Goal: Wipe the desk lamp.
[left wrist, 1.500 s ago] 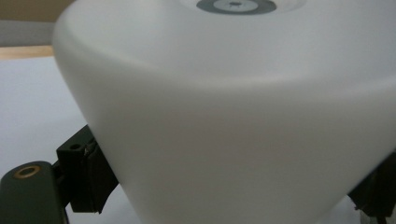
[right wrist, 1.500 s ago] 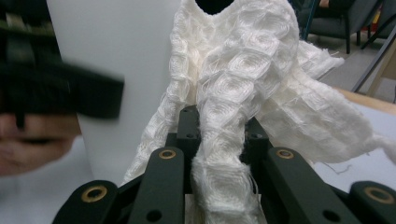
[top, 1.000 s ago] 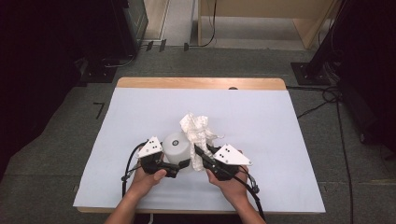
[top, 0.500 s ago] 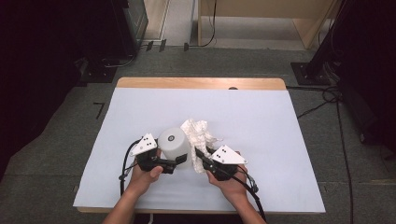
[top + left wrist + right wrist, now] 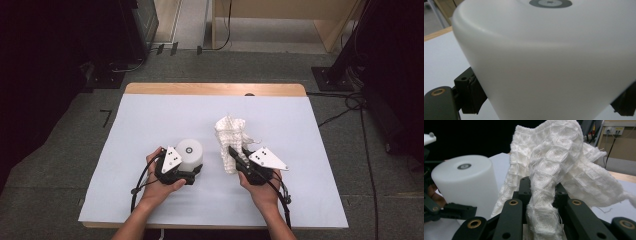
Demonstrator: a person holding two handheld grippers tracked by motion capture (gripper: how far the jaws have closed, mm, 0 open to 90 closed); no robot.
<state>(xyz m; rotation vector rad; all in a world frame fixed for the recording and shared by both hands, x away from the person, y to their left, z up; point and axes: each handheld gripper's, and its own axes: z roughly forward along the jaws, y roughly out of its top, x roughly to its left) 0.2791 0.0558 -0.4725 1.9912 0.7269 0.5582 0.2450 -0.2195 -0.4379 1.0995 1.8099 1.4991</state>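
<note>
We hold the white cup (image 5: 190, 154) upside down in the left claw (image 5: 192, 174), jaws spread wide around its wall, clamped. Right claw (image 5: 233, 154) is pinched tight on a fold of the white waffle cloth (image 5: 231, 135), which stands bunched just ahead of it, right of the cup, a short gap between them. Likely wiping the cup: we should keep the cup steady and bring the cloth flat against its wall. Cup's rim is hidden from us; cloth's lower end is hidden behind the right claw. Worktop (image 5: 150, 115) bare ahead.
</note>
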